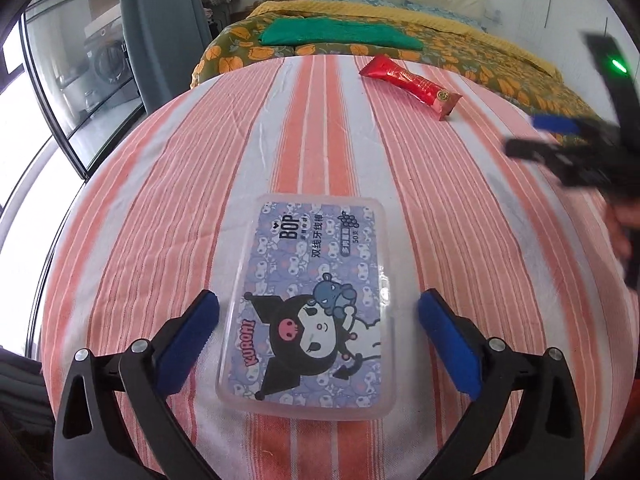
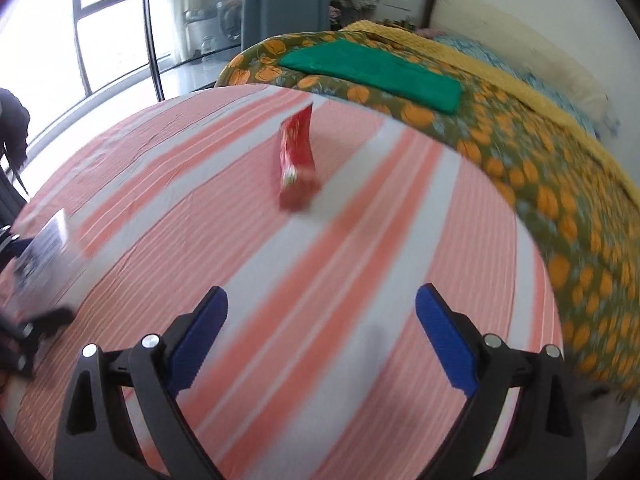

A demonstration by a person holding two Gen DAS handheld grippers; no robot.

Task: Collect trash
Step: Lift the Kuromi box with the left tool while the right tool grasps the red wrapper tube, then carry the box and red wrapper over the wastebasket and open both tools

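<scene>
Left gripper (image 1: 318, 312) is hanging over the striped cloth (image 1: 168, 184) w/ jaws spread wide, blue pads standing either side of a flat plastic box (image 1: 310, 304) but not touching it. Box is lying flat on the cloth, lid shut; contents can't be seen through the printed label. Label is showing "KUROMI" in pink at the near left corner beside a cartoon figure in a black hood, "BOP" in bold near the far end, a column of Chinese text, "50" by a small grape drawing. Background of the label is purple w/ repeated small heads.

Further back and to the right, a red snack wrapper (image 1: 410, 82) is lying on the cloth near its far edge, well apart from the box; print on it is too small to read. Beyond that, a green folded cloth (image 1: 340, 34) is sitting on an orange-patterned blanket (image 1: 224, 56).

At the far right of the left wrist view, the right gripper (image 1: 560, 144) is showing blurred, a green light glowing on it. In its own view the right gripper (image 2: 322, 320) is standing open, nothing between the pads, pointing toward the wrapper (image 2: 296, 160), which is sitting ahead on the cloth. Box is just visible, blurred, at the left edge (image 2: 44, 248).
</scene>
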